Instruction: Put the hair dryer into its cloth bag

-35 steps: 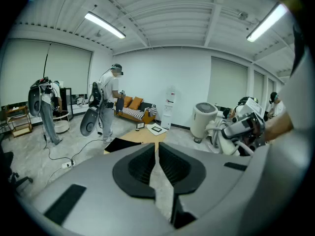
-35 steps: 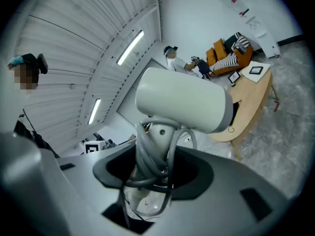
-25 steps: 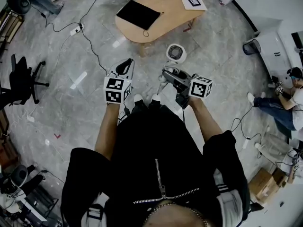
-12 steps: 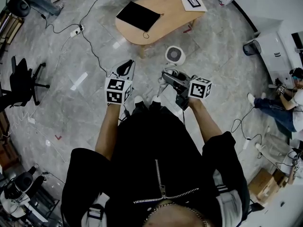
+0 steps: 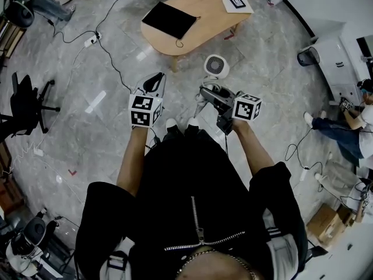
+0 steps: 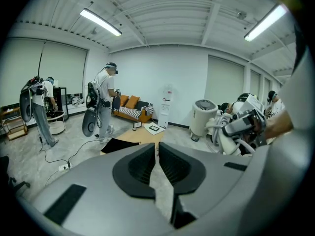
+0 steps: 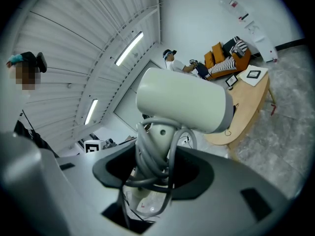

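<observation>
I stand on the floor with a gripper in each hand. My right gripper (image 5: 205, 93) is shut on the white hair dryer (image 5: 213, 96). Its pads clamp the handle, which has the grey cord wound round it (image 7: 152, 154), and the barrel (image 7: 184, 100) sticks out above the jaws. My left gripper (image 5: 154, 80) is shut with nothing between its fingers (image 6: 156, 149). The black cloth bag (image 5: 169, 18) lies flat on the low wooden table (image 5: 204, 7), well ahead of both grippers. In the left gripper view the bag (image 6: 120, 145) lies beyond the jaws and the dryer (image 6: 236, 132) shows at the right.
A white round fan (image 5: 216, 66) stands on the floor between me and the table. A sheet with a tablet (image 5: 236, 0) lies at the table's far end. Cables and a power strip (image 5: 93, 38) cross the floor at left, near a black office chair (image 5: 26, 101). Other people work at the room's edges.
</observation>
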A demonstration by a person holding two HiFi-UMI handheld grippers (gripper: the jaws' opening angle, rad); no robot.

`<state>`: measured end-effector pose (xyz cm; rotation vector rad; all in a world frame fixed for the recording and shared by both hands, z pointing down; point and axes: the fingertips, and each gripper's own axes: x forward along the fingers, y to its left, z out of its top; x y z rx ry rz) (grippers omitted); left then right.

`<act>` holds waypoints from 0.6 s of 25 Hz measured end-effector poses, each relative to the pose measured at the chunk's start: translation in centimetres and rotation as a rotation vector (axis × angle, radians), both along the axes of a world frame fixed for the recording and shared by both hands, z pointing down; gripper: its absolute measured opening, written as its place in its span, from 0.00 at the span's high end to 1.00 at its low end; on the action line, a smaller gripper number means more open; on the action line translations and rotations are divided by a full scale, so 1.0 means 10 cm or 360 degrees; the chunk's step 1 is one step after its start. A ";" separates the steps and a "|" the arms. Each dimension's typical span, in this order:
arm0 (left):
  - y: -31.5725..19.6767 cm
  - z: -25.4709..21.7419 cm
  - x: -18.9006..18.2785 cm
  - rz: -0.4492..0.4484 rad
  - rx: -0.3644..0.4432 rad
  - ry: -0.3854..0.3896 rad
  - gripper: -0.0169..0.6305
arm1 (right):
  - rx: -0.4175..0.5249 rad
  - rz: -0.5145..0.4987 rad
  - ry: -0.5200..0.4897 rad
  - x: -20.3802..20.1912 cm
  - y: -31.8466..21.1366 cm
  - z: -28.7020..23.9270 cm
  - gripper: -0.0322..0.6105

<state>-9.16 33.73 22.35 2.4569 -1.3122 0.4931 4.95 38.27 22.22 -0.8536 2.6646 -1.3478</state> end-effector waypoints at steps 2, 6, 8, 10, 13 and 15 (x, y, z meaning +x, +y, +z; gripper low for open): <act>-0.02 0.00 -0.03 0.0013 0.0003 0.0001 0.92 | -0.0001 0.0015 0.0006 -0.03 -0.01 0.01 0.61; -0.03 0.01 -0.13 0.0038 0.0004 0.0002 0.92 | 0.0000 0.0041 0.0005 -0.14 -0.01 0.00 0.61; -0.04 0.02 -0.17 0.0052 0.0004 -0.0004 0.92 | -0.0001 0.0051 -0.0001 -0.20 0.00 0.00 0.61; -0.06 0.03 -0.17 0.0065 0.0005 -0.0006 0.92 | -0.0003 0.0064 -0.0008 -0.22 0.00 0.00 0.61; -0.09 0.03 -0.15 0.0076 0.0006 -0.0004 0.92 | -0.0001 0.0078 -0.0009 -0.22 0.01 -0.02 0.61; -0.11 0.04 -0.15 0.0084 0.0005 -0.0009 0.92 | -0.0002 0.0085 -0.0009 -0.24 -0.01 -0.01 0.61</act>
